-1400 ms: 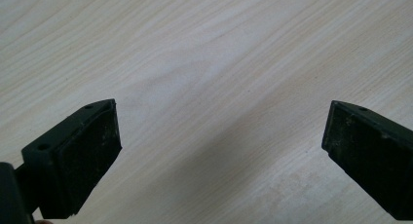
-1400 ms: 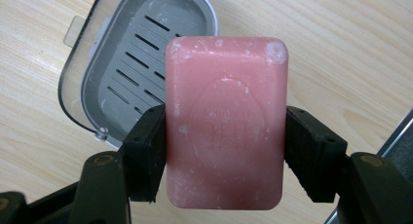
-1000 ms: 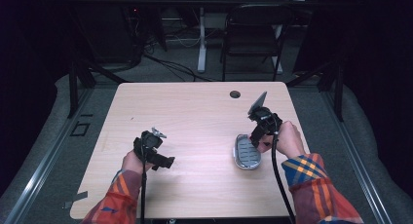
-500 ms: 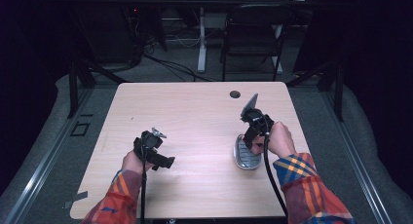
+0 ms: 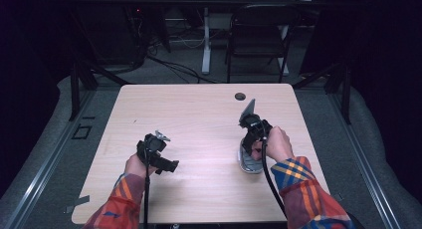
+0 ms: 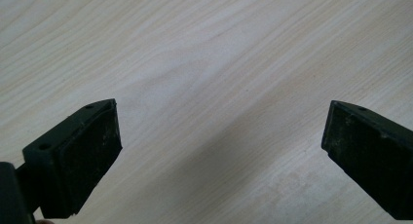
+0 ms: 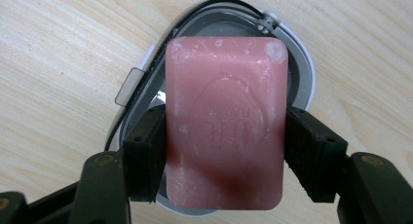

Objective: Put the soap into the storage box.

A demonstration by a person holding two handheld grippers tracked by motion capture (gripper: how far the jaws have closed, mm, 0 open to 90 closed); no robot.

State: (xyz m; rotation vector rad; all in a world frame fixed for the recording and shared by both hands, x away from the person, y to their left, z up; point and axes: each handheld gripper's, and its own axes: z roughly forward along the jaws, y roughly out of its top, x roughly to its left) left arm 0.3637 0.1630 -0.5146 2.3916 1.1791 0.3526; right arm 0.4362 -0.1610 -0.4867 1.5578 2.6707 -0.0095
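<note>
right claw (image 7: 225,151) pinching soap (image 7: 226,121) over dish (image 7: 302,73) | left claw (image 6: 221,151) spread, bare table (image 6: 204,48)

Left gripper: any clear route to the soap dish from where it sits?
Probably yes. The left gripper stands open over bare table, nothing lying between it and the soap dish. But the right gripper, clamping the pink soap, hangs right over it.

I work at a light wood-grain tabletop (image 5: 199,109) with a round cable hole (image 5: 240,96) near its far edge. Grey floor (image 5: 45,154) surrounds it. Beyond stand a black folding chair (image 5: 259,37), a white desk leg (image 5: 205,40) and loose cables (image 5: 174,67); the surroundings are dark.
</note>
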